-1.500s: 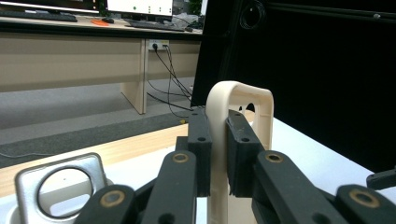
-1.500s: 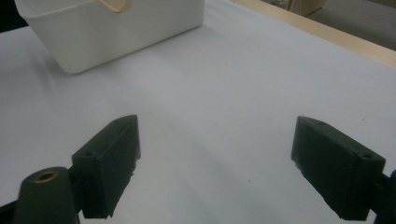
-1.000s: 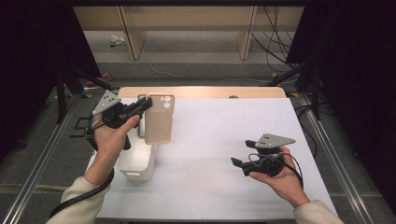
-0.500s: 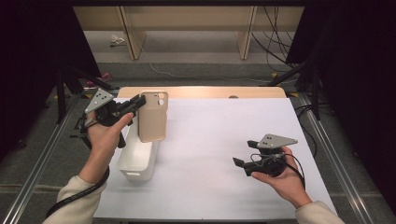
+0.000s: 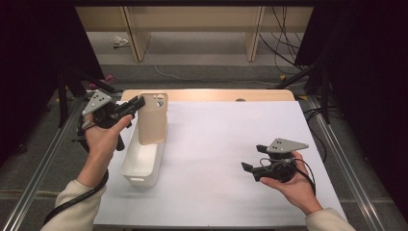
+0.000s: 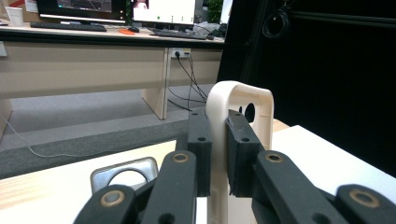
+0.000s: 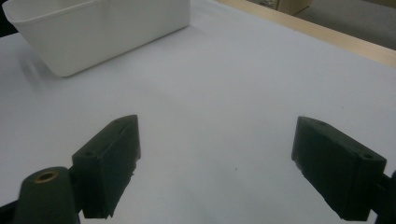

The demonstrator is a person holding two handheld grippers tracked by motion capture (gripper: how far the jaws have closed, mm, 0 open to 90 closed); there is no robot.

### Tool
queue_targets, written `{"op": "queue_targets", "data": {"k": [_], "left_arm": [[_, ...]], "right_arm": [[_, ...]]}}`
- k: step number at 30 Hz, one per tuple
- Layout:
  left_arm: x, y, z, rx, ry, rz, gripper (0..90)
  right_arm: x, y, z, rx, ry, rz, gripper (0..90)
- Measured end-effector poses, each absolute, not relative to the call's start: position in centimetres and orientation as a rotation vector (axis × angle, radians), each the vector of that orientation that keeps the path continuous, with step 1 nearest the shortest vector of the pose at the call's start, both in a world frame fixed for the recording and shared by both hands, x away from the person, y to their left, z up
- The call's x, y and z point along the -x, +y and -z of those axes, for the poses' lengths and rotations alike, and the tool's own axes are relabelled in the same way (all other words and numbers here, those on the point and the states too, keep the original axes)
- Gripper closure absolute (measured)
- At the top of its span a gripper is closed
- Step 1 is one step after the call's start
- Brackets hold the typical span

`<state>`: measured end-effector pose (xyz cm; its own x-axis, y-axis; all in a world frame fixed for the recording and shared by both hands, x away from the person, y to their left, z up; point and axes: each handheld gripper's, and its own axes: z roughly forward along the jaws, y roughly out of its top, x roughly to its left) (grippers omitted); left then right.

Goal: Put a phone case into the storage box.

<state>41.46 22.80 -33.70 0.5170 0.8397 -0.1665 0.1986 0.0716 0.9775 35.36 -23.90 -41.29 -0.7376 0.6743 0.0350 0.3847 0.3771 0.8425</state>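
Note:
A beige phone case point(image 5: 153, 119) hangs upright over the far end of a white bin point(image 5: 142, 161), its lower edge down inside the bin's mouth. My left gripper point(image 5: 136, 106) is shut on the case's upper left edge. In the left gripper view both pads pinch the case's rim point(image 6: 219, 112), with the camera cut-out beside them. My right gripper point(image 5: 250, 168) rests low over the white table cover point(image 5: 221, 139) at the right, open, with nothing between its jaws. In the right gripper view its fingers point(image 7: 112, 158) stand wide apart over bare white cover, with the bin point(image 7: 107, 28) beyond.
The wooden table edge point(image 5: 207, 95) runs along the far side. Metal rails point(image 5: 41, 163) flank the table on both sides. Desk legs and cables stand on the grey floor beyond. Bare white cover lies between the bin and the right hand.
The left hand carried the case slightly left and lower, so it now hangs over the bin's far end. The right hand stayed where it was.

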Motion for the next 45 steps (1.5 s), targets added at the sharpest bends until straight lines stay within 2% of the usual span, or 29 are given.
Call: {"op": "queue_targets", "data": {"k": [45], "left_arm": [[-44.5, 24.9, 34.6, -1.473, 0.988, -0.631, 81.6]], "right_arm": [[-35.2, -24.8, 41.2, -0.962, 2.302, -1.301, 16.5]]}}
